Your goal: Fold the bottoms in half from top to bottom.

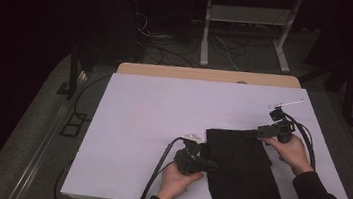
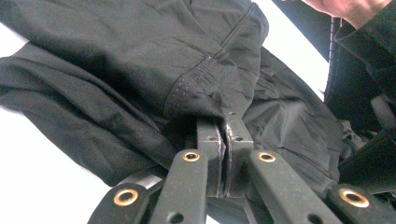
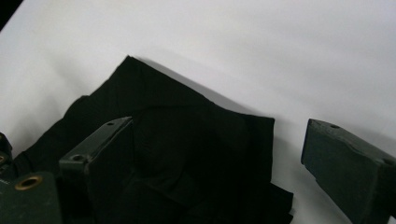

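My left gripper (image 2: 223,140) is clamped tight on the black garment (image 1: 244,175), its jaws pinched together on a stitched seam at the garment's near-left edge. I hold that edge so the cloth stays anchored while the other side is worked. In the left gripper view the fabric bunches into folds just beyond the jaws, so the grip seems to take more than one layer.

My right gripper (image 3: 219,163) stands wide, jaws well apart and nothing pressed between them. It hangs over the garment's far corner, with the cloth lying under one jaw and the bare worktop (image 1: 153,112) under the other. I judge that it is lined up to take that corner, which pokes out as a neat point.

The garment lies on the right half of the worktop, a long dark shape running from that far corner toward me and draping over the near edge. It looks partly folded already. With one side pinned and the far corner free, my next move would be closing on that corner.
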A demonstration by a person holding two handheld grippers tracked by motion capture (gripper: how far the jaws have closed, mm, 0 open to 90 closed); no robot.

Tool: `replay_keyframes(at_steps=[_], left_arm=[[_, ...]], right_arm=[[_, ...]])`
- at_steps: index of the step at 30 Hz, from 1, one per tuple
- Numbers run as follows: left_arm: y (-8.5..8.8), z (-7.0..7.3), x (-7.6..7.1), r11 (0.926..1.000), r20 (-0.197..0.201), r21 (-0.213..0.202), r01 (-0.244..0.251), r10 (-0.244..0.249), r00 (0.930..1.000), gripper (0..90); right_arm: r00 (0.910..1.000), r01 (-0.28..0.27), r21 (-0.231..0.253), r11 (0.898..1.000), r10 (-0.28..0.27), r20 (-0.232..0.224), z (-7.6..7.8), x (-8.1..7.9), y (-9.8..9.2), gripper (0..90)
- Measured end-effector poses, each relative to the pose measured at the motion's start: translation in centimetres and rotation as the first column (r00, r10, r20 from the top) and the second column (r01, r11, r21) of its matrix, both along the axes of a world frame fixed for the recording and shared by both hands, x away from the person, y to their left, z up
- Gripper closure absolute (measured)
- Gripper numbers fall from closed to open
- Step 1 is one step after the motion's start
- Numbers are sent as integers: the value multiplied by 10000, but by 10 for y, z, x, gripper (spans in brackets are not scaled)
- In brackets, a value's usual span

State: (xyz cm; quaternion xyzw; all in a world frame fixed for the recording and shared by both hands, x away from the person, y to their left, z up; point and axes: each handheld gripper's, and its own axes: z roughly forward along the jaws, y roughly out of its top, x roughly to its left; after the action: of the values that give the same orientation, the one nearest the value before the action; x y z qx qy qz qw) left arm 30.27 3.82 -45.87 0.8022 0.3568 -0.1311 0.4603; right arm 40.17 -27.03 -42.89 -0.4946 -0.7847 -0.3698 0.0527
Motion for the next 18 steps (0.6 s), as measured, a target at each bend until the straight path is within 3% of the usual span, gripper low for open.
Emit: replay_keyframes(at_steps=[8, 18], left_arm=[[0, -1, 0, 10000, -10, -22, -8, 8, 10000, 863], [-1, -3, 0, 10000, -60, -32, -23, 23, 10000, 863]], right_arm=[[9994, -278, -166, 9995, 274, -230, -6, 1, 3, 134], [9983, -406, 35, 9992, 407, -412, -13, 1, 0, 229]])
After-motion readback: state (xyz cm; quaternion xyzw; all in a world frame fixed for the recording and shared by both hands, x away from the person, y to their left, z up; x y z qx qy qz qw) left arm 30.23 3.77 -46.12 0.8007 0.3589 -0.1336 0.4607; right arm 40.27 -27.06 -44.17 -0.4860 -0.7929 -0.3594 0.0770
